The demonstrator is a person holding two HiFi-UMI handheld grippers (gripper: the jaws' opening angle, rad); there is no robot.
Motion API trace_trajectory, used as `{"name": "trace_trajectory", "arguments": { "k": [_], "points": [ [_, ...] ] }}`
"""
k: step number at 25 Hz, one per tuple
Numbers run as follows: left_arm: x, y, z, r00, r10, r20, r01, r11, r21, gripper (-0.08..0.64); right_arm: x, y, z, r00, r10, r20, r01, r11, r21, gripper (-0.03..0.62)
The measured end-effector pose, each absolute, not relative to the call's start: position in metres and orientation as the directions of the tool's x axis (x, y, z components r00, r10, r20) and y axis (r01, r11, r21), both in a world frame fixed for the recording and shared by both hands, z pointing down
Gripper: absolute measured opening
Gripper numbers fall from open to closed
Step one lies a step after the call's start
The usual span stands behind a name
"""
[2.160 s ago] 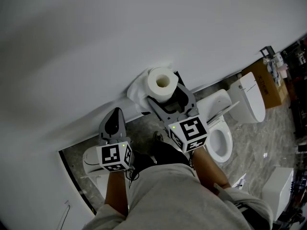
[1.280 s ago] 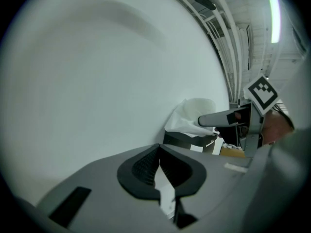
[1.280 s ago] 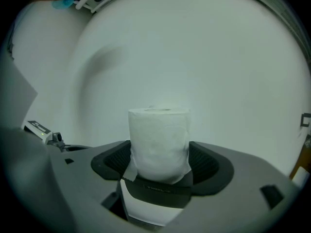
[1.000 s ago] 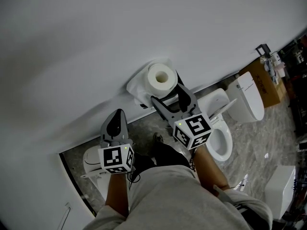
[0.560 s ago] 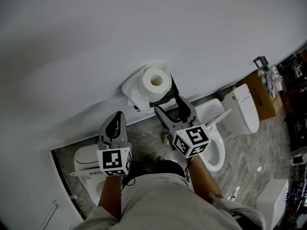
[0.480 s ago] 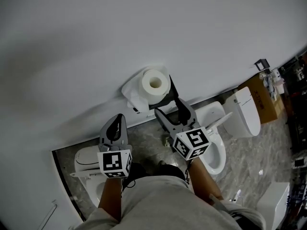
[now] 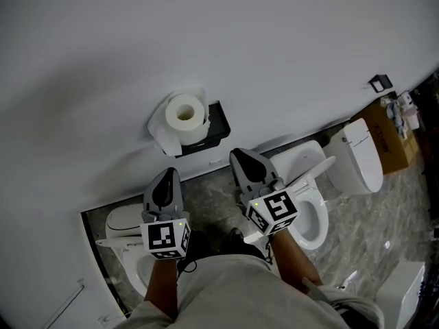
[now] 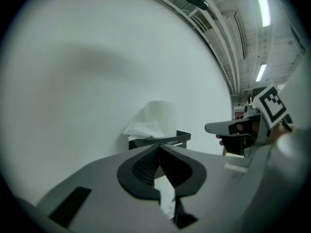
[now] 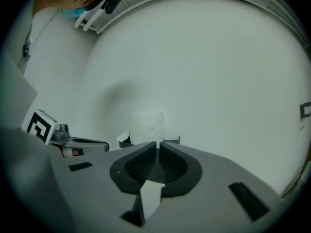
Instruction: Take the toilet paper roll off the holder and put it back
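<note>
If judged from how things lie now, looks all but finished. Can see the toilet paper roll (image 7: 184, 113) standing on end on the black holder (image 7: 214, 125) fixed to the white wall (image 7: 226, 33), core hole facing up, with a loose sheet hanging at its left side. Touches neither claw and rests there on its own.

Shows the left gripper (image 7: 167, 175) well back from the holder, pads pressed together on nothing. Shows the right gripper (image 7: 241, 157) likewise clear of the roll, below and to the right of the holder. Has just been closing its jaws, and now leaves only a hairline between the ribbed pads, with nothing caught there. From both gripper views, lines up the roll and holder straight ahead past the closed tips, near but apart.

Reads, then, as the put-back step done: roll seated, both claws empty and standing off. Leaves little more than drawing the hands away. Cannot confirm from this moment alone that the roll ever came off. Seems steady on the holder, not tilted.
</note>
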State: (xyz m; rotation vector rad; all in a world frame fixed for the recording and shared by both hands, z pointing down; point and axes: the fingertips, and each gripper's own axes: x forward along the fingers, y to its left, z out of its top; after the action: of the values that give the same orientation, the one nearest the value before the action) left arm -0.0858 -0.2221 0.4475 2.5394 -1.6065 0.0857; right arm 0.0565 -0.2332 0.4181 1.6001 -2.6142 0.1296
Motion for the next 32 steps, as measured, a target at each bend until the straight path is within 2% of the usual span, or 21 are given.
{"name": "trace_trajectory", "arguments": {
  "k": [12, 19, 25, 32],
  "points": [
    [0.002, -0.185, 0.440, 0.416, -0.901, 0.124, -0.909, -0.413, 0.049, 0.011, 0.122, -0.192, 0.437, -0.501, -0.850, 0.160, -0.861, 0.509, 0.008, 0.005],
    [0.020, -0.151, 0.421, 0.350, -0.933, 0.087, -0.937, -0.349, 0.029, 0.011, 0.140, -0.170, 0.411, -0.545, -0.835, 0.072, -0.833, 0.549, 0.063, 0.005],
    [0.020, -0.124, 0.396, 0.309, -0.949, 0.054, -0.951, -0.308, 0.023, 0.011, 0.150, -0.145, 0.380, -0.571, -0.821, 0.015, -0.820, 0.571, 0.044, 0.005],
    [0.008, -0.117, 0.370, 0.335, -0.942, 0.018, -0.942, -0.334, 0.022, 0.011, 0.156, -0.135, 0.354, -0.514, -0.856, -0.048, -0.857, 0.511, 0.063, 0.005]
  ]
}}
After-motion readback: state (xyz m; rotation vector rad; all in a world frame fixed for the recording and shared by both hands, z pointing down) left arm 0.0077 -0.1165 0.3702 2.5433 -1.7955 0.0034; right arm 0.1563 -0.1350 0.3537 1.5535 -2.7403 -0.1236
